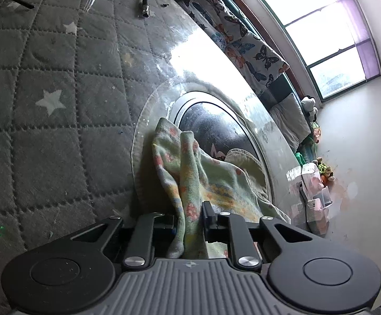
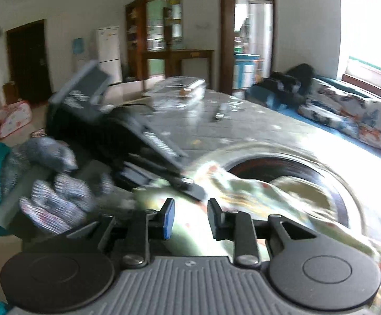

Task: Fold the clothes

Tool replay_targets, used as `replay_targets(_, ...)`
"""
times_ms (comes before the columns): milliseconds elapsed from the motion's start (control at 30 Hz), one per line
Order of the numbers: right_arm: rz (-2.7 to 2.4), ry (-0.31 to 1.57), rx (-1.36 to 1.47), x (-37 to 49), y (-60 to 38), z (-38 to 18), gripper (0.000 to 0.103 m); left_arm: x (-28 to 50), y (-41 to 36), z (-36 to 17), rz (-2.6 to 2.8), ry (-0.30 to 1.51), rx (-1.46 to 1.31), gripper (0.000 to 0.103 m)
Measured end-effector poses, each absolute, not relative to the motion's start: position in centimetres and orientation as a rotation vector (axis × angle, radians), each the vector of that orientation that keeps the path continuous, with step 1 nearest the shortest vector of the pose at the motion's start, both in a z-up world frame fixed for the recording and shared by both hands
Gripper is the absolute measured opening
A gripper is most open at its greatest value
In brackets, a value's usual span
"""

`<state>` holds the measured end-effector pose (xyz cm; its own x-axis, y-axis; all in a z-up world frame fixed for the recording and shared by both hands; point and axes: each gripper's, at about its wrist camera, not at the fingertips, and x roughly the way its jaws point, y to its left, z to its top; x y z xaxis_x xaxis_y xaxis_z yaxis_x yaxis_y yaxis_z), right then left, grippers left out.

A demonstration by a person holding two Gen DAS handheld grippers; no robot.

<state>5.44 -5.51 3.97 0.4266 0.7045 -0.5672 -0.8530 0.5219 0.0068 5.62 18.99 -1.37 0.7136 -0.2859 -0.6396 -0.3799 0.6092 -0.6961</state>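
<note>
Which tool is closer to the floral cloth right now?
Left. The left tool is clamped on a bunched fold of the floral cloth. The right tool hangs just above the cloth, jaws parted, with nothing between them.

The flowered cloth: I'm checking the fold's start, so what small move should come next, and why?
Probably bring the right gripper onto a free edge. The left gripper already pinches the flowered cloth, bunched and half over the dark round inset, while the right one's jaws hold nothing.

A soft, fuzzy floral cloth (image 1: 190, 181) hangs between matt black plastic fingers (image 1: 208, 219). The desk (image 1: 46, 136) wears quilted grey fabric with stars under glossy clear plastic sheeting (image 1: 201, 63); a sheeny dark round inset (image 1: 211, 123) beyond.
</note>
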Motion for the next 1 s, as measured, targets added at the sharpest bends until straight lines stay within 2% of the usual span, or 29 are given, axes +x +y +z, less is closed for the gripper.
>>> replay_targets(33, 0.961, 0.555, -0.296, 5.9, -6.2, 3.9, 0.038, 5.6, 18.9, -1.3, 0.062, 0.805, -0.938, 0.018)
replay_targets(133, 0.858, 0.557, -0.287, 7.4, -8.5, 3.9, 0.04, 5.6, 18.7, -1.3, 0.062, 0.805, -0.934, 0.018)
replay_targets(267, 0.692, 0.572, -0.25, 10.5, -11.9, 3.4, 0.05, 5.7, 18.7, -1.3, 0.062, 0.807, -0.928, 0.018)
replay_targets(533, 0.461, 0.64, -0.119, 15.1, -17.2, 0.8, 0.05, 5.8, 18.6, -1.2, 0.064, 0.81, -0.91, 0.019)
replay_targets(667, 0.437, 0.693, -0.062, 16.5, -18.6, -0.4, 0.054, 5.9, 18.5, -1.1, 0.065, 0.812, -0.9, 0.019)
replay_targets(900, 0.455, 0.716, 0.022, 16.7, -19.0, -1.2, 0.053, 5.9, 18.3, -1.0, 0.064, 0.812, -0.884, 0.019)
replay_targets(1000, 0.483, 0.717, 0.026, 16.6, -18.5, -1.4, 0.04, 5.9, 18.2, -1.0, 0.064, 0.811, -0.873, 0.018)
